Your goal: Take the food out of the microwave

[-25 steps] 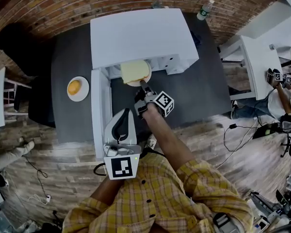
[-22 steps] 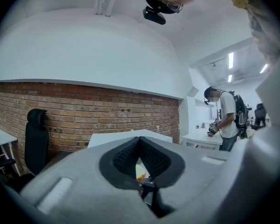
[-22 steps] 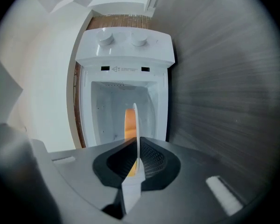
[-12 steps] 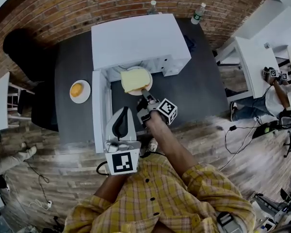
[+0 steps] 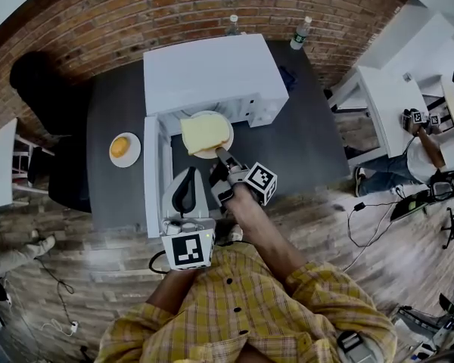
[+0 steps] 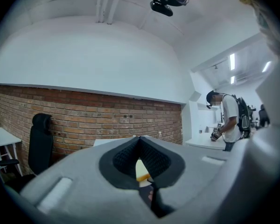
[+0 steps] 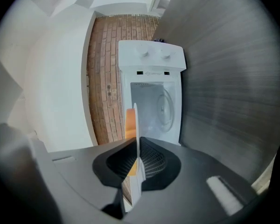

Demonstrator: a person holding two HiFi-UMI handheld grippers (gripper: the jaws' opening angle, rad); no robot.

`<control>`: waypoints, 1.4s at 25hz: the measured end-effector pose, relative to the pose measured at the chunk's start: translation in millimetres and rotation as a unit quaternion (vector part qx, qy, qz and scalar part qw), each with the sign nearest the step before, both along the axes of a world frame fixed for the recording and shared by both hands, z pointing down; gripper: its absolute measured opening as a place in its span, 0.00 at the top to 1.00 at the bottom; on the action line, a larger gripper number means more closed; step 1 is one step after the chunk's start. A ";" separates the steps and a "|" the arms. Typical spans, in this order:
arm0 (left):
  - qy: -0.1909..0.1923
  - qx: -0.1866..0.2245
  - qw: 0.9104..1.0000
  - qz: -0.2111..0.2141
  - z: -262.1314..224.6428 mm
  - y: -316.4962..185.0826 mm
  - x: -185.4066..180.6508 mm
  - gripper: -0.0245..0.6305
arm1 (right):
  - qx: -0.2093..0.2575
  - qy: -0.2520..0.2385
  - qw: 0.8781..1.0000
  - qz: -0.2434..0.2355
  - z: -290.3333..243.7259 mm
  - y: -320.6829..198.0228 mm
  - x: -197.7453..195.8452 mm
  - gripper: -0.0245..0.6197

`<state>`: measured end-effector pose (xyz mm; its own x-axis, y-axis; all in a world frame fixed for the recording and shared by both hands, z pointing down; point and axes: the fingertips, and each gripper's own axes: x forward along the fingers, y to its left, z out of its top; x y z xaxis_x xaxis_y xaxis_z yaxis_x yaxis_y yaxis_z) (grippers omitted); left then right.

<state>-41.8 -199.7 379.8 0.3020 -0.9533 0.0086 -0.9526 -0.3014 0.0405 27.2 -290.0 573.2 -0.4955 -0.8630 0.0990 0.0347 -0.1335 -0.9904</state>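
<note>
The white microwave (image 5: 212,68) stands on the dark table (image 5: 306,146), its door (image 5: 153,180) swung open to the left. A white plate (image 5: 227,144) carrying pale yellow food (image 5: 204,132) is held just in front of the oven's opening. My right gripper (image 5: 221,156) is shut on the plate's near rim. In the right gripper view the plate (image 7: 136,118) shows edge-on between the pads, the food (image 7: 130,120) to its left and the empty cavity (image 7: 154,108) behind. My left gripper (image 5: 188,172) hangs beside the door, shut and empty (image 6: 139,138).
A second small plate with an orange item (image 5: 124,149) lies on the table left of the door. Two bottles (image 5: 232,23) (image 5: 300,30) stand behind the microwave. A black chair (image 5: 41,82) is at the left. A person (image 6: 229,118) stands at a white table (image 5: 390,97) to the right.
The right gripper has drawn the plate with the food out of the microwave toward me and lifted it. The left gripper has barely shifted.
</note>
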 end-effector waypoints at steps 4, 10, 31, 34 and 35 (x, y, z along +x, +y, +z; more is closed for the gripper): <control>-0.003 0.005 1.000 0.002 -2.2 0.7 0.3 0.96 | 0.002 -0.005 1.000 -0.009 -12.9 9.3 -1.4 0.93; -0.029 -0.001 1.000 0.010 0.4 -0.1 1.8 0.96 | 0.016 -0.004 1.000 -0.010 -34.7 23.2 5.3 0.93; -0.029 0.013 0.999 0.022 -12.7 -1.5 3.6 0.96 | 0.057 -0.019 0.998 0.006 -101.0 42.4 21.5 0.92; -0.030 0.015 0.999 0.019 -13.6 -2.0 0.9 0.96 | 0.061 -0.023 0.998 0.005 -107.9 44.2 20.2 0.92; -0.029 0.015 0.999 0.018 -14.2 -2.1 0.3 0.96 | 0.062 -0.022 0.998 0.005 -110.5 44.9 20.3 0.92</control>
